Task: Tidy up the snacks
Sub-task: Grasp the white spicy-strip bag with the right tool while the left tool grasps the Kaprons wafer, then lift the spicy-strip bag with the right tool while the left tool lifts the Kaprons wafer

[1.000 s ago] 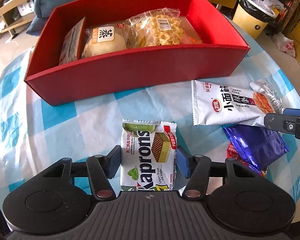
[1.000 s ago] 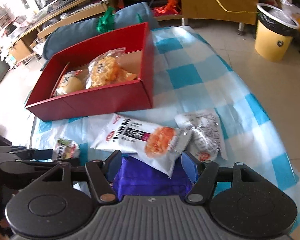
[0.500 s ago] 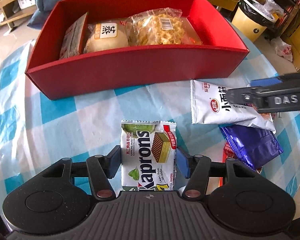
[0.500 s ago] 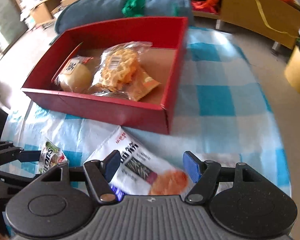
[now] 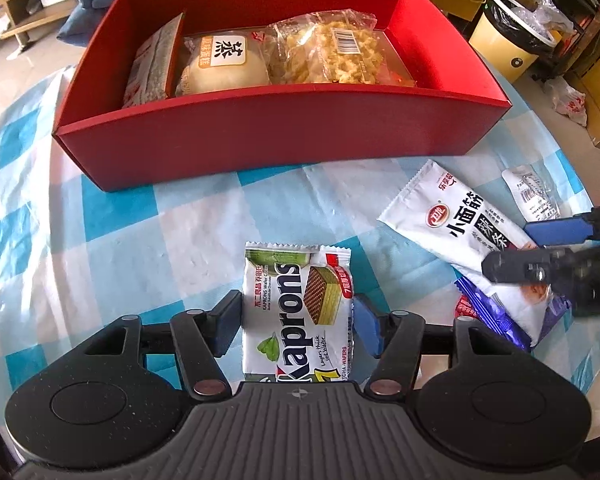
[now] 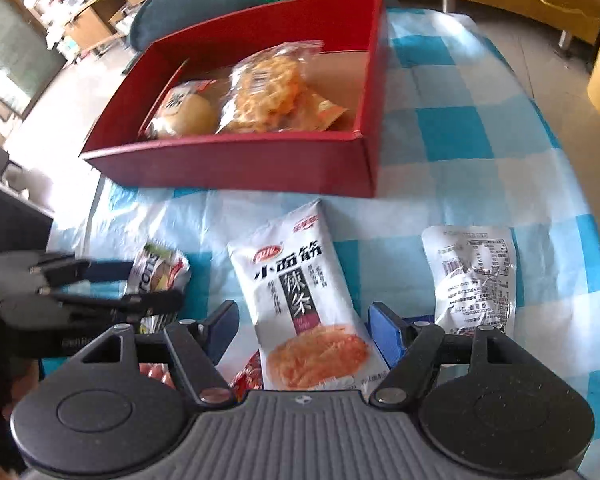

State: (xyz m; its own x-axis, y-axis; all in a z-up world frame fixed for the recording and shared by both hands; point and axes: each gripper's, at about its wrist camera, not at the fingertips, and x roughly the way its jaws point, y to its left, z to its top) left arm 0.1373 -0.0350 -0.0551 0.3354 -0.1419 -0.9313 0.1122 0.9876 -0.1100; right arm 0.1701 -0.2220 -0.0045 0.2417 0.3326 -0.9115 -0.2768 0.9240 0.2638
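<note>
Our left gripper (image 5: 298,326) points down at the Kaprons wafer packet (image 5: 298,312), which lies flat on the checked tablecloth (image 5: 112,240) in front of the red box (image 5: 276,128). The packet sits between our blue fingers (image 5: 366,326); the jaws have just been opening, with slim gaps at both edges. Our right gripper (image 6: 304,328) straddles the white spicy-strip pouch (image 6: 300,300), its jaws also just opening and standing clear of the pouch's sides.
</note>
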